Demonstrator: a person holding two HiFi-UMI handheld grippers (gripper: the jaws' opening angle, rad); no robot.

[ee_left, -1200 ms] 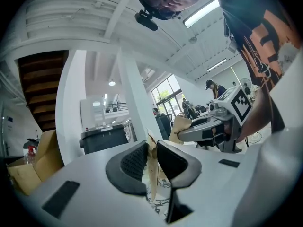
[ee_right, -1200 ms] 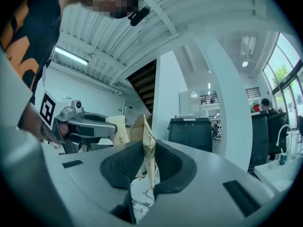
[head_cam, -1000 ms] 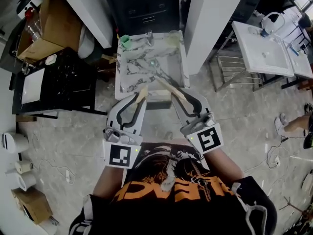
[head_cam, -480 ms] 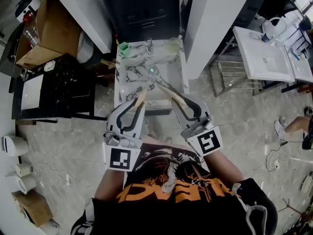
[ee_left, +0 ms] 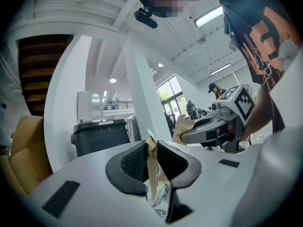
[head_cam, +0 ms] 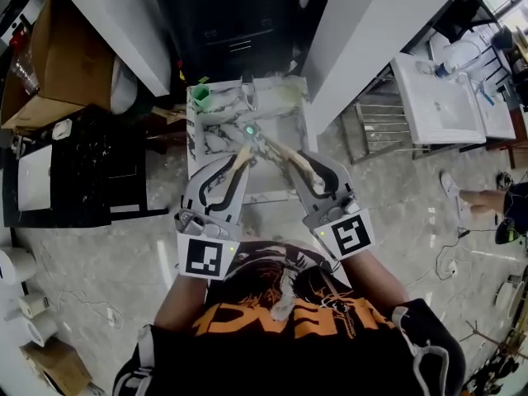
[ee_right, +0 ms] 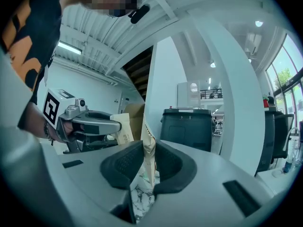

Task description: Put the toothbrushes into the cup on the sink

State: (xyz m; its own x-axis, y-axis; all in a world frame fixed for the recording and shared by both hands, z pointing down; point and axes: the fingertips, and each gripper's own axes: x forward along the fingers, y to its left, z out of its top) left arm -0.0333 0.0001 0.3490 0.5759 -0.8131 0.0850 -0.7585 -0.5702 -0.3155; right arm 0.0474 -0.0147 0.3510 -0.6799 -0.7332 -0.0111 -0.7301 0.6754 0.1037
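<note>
The marble-patterned sink stands ahead of me, with a green cup on its far left corner beside the faucet. My left gripper is shut on a toothbrush in a beige paper wrapper, held over the sink's near part. My right gripper is shut on a second wrapped toothbrush that angles toward the basin. In the left gripper view the wrapper stands upright between the pads. The right gripper view shows its wrapper pinched the same way. Both grippers point level.
A black cabinet rises behind the sink, a white column to its right. A black table and a cardboard box stand at the left. White basins and a metal rack are at the right.
Both grippers, each with its wrapped toothbrush, have moved forward from in front of the sink to over its near part. The grips look the same.
</note>
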